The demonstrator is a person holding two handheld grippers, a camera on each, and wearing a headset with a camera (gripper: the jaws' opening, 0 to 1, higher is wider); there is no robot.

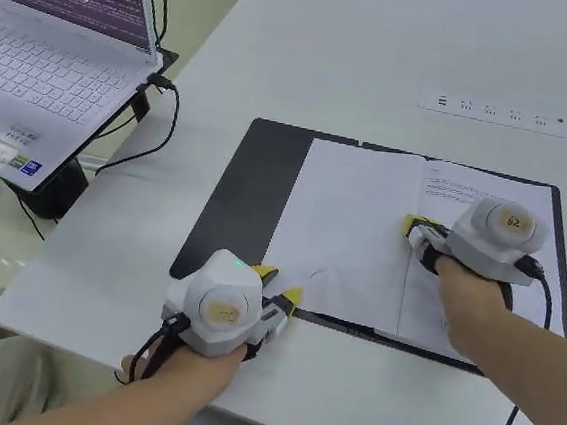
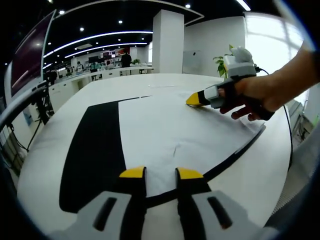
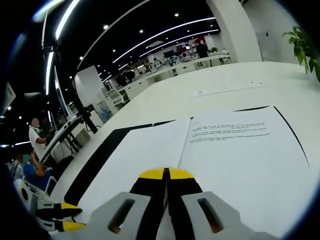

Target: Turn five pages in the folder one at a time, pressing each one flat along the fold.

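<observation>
Right tongs on the fold, left tongs minding the page

My right gripper [image 1: 415,228] has its jaws closed tip to tip and sits on the fold [image 3: 185,142] of the open folder [image 1: 233,193]; I judge this gives me one blunt point to press the crease. My left gripper [image 2: 161,173], jaws slightly apart and holding nothing, waits at the near edge of the turned page [image 1: 348,219], seemingly to keep it down. The folder lies flat on the table [image 1: 379,51].

The white surface [image 1: 378,61] carries an open black folder [image 1: 246,189], lying flat near its front edge. A row of sockets [image 1: 504,114] sits flush in the surface farther back, well apart from the folder.
</observation>
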